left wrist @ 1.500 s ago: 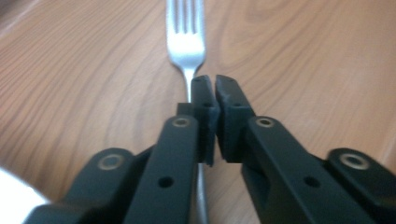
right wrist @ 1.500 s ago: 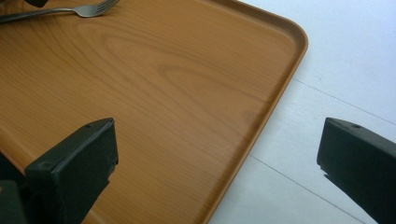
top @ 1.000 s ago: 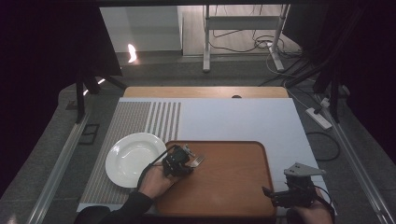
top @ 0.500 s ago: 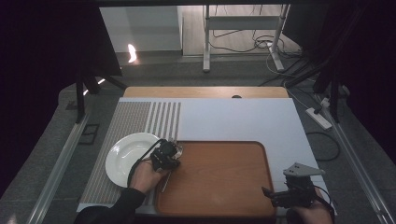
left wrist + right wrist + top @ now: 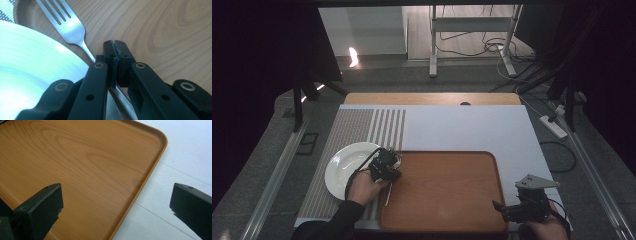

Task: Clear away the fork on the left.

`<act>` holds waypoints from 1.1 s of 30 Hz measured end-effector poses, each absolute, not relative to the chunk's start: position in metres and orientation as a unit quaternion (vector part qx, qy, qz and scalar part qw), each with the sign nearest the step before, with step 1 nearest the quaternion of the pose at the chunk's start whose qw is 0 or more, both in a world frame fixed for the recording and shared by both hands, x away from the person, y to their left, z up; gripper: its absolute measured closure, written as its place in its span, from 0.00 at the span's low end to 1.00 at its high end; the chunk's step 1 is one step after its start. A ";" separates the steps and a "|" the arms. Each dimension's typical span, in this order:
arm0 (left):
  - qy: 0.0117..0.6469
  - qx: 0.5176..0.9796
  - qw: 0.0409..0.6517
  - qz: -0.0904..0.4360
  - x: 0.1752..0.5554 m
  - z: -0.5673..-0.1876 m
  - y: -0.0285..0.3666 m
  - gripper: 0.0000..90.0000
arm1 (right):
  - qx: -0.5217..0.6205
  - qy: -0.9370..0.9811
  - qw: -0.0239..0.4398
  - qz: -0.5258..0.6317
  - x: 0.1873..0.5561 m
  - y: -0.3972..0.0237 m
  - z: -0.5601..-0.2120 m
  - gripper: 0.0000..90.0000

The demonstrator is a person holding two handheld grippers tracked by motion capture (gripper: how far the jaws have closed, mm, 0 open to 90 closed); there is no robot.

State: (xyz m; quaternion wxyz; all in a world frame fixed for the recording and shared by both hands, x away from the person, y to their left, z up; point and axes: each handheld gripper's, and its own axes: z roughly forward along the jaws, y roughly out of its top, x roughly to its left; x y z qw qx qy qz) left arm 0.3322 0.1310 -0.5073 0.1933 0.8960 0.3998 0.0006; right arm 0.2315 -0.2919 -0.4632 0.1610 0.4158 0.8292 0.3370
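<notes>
My left gripper (image 5: 387, 161) is shut on the handle of a steel fork (image 5: 72, 30), at the left edge of the brown wooden tray (image 5: 442, 192). The fork's tines lie over the tray's corner beside the white plate (image 5: 343, 172), and its handle (image 5: 387, 196) trails back toward the person. In the left gripper view the jaws press together with the handle pinched low between them, the plate (image 5: 32, 75) on their left. My right gripper (image 5: 500, 206) stands open over the tray's near right corner (image 5: 75, 165), with nothing between its jaws.
A white mat (image 5: 472, 127) with a grey striped part (image 5: 357, 127) covers the table. The tray's rim (image 5: 150, 170) borders bare mat (image 5: 180, 157) on the right. Beyond the table's far edge are stand legs and cables on the floor (image 5: 472, 50).
My left gripper has carried the fork leftward, from the tray's upper left part to its left edge beside the plate. The right gripper has stayed still.
</notes>
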 end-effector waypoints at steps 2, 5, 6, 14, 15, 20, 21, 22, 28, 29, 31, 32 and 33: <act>0.399 0.895 0.201 -0.004 0.332 -0.507 0.131 0.94 | 0.416 0.829 0.161 0.337 0.231 -0.292 -0.463 0.00; 0.394 0.894 0.213 -0.002 0.332 -0.504 0.130 0.92 | 0.416 0.829 0.161 0.337 0.231 -0.292 -0.463 0.00; 0.393 0.894 0.216 0.001 0.331 -0.503 0.130 0.89 | 0.416 0.829 0.161 0.337 0.232 -0.292 -0.463 0.00; 0.392 0.886 0.245 0.010 0.331 -0.496 0.133 0.77 | 0.416 0.829 0.161 0.337 0.231 -0.292 -0.463 0.00; 0.391 0.886 0.250 0.011 0.331 -0.496 0.133 0.74 | 0.416 0.829 0.161 0.337 0.231 -0.292 -0.463 0.00; 0.378 0.887 0.263 0.023 0.329 -0.491 0.134 0.64 | 0.417 0.828 0.161 0.338 0.231 -0.292 -0.463 0.00; 0.377 0.887 0.264 0.025 0.329 -0.491 0.135 0.62 | 0.417 0.828 0.161 0.338 0.231 -0.292 -0.463 0.00; 0.378 0.886 0.266 0.030 0.329 -0.490 0.136 0.59 | 0.417 0.828 0.161 0.338 0.231 -0.292 -0.463 0.00; 0.382 0.879 0.284 0.040 0.329 -0.488 0.143 0.42 | 0.417 0.828 0.161 0.339 0.231 -0.292 -0.463 0.00; 0.381 0.878 0.287 0.040 0.330 -0.488 0.144 0.39 | 0.417 0.828 0.161 0.339 0.231 -0.292 -0.463 0.00; 0.382 0.875 0.295 0.037 0.330 -0.487 0.146 0.34 | 0.417 0.828 0.161 0.338 0.232 -0.292 -0.463 0.00; 0.382 0.874 0.298 0.036 0.330 -0.486 0.147 0.29 | 0.417 0.828 0.161 0.338 0.232 -0.292 -0.463 0.00; 0.384 0.872 0.301 0.036 0.329 -0.486 0.147 0.29 | 0.417 0.828 0.161 0.338 0.232 -0.292 -0.463 0.00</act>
